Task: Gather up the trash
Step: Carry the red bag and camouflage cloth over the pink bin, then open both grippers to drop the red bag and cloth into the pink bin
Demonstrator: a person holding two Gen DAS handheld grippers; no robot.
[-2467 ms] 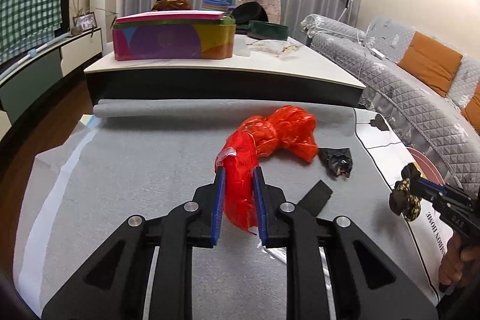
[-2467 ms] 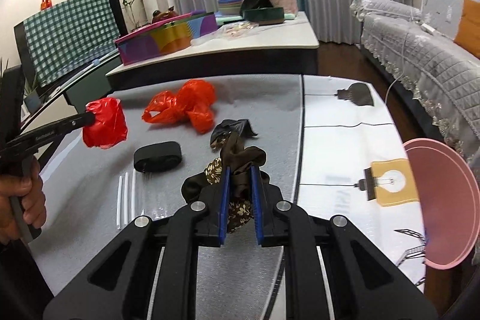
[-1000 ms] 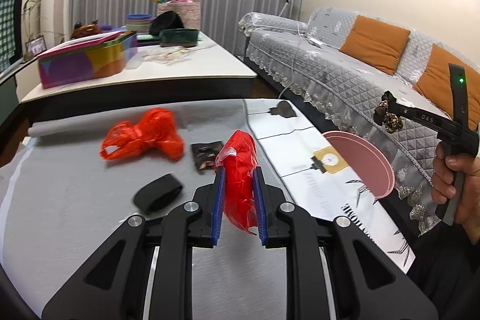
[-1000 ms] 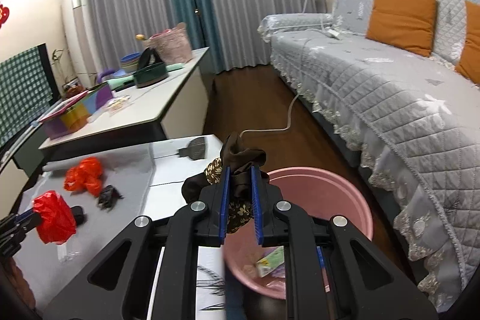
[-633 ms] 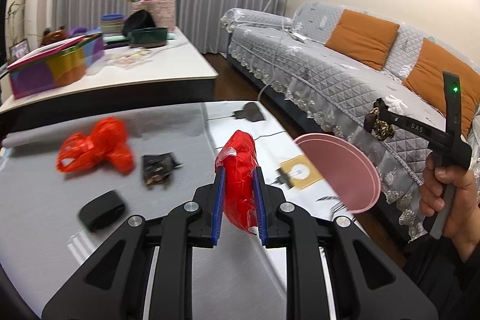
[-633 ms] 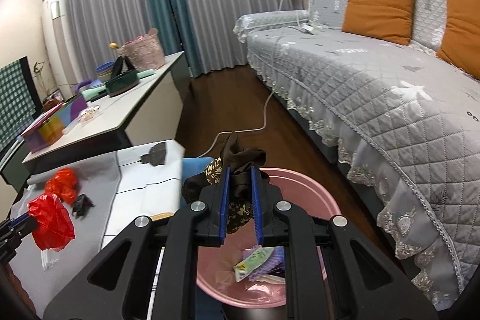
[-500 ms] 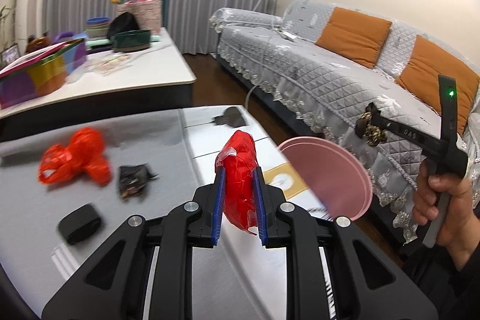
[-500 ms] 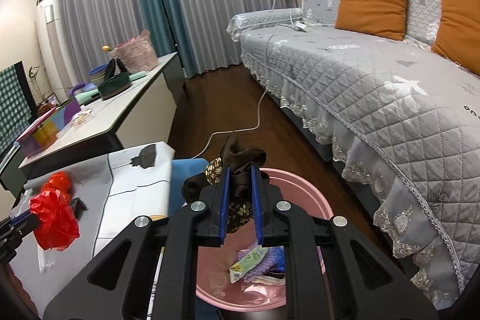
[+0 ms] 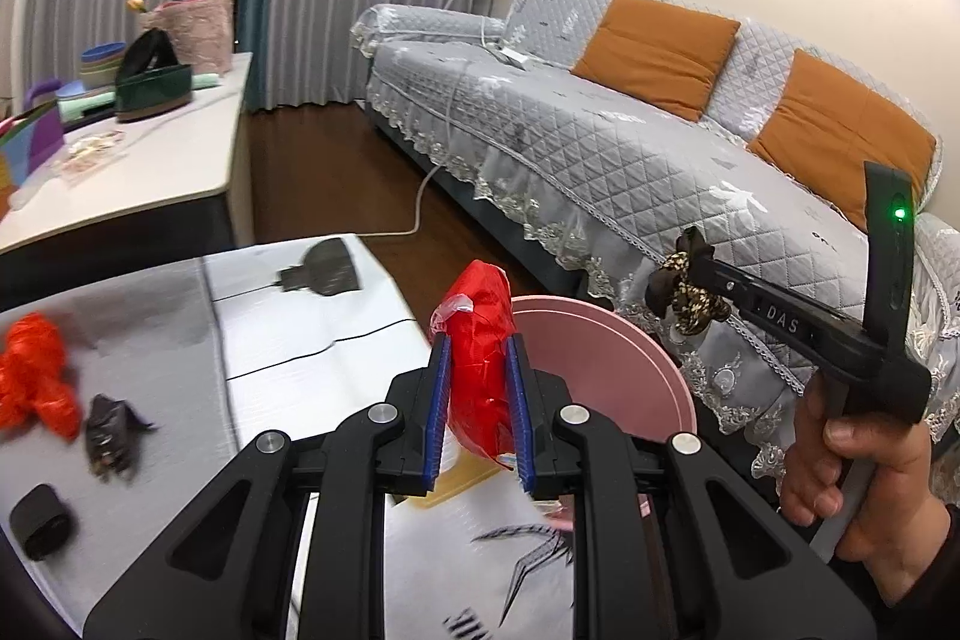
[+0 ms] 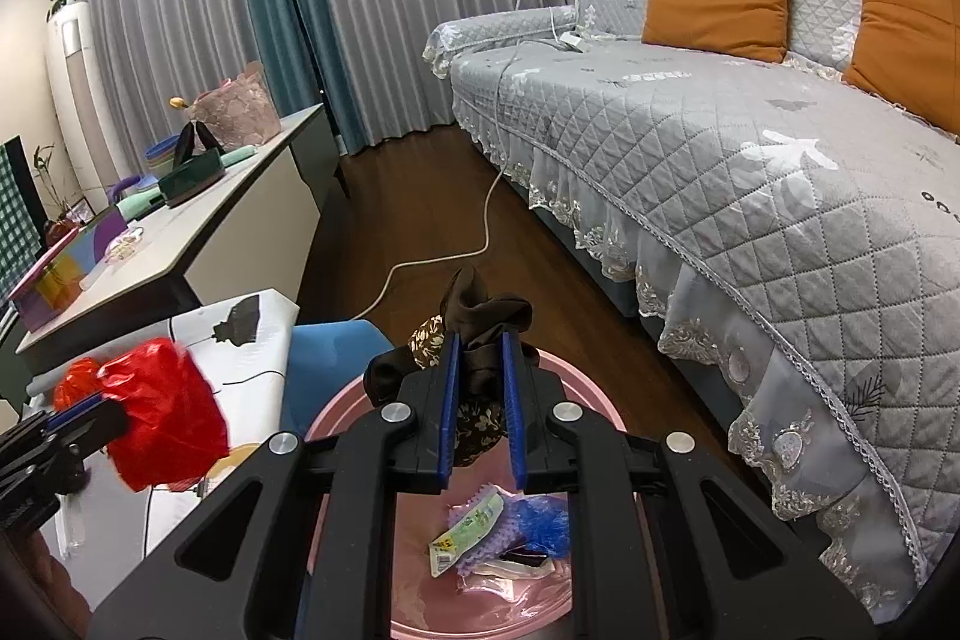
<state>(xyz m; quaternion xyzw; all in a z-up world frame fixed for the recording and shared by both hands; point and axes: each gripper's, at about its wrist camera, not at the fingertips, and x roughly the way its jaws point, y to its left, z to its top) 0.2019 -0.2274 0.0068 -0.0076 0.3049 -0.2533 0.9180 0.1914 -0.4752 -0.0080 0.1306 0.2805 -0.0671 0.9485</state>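
Both grippers have swung from the table toward the pink bin. Left gripper is clamped on a red bag just before the bin's rim; right gripper is clamped on a brown cloth above the bin.

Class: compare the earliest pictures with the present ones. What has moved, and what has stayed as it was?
Both grippers have swung from over the table toward the pink bin. The right gripper, clamping the brown patterned cloth, now hangs over the bin; the left gripper, holding the red plastic bag, nears its rim. Neither grip changed. The orange-red bag, dark wrapper and black band remain on the table.
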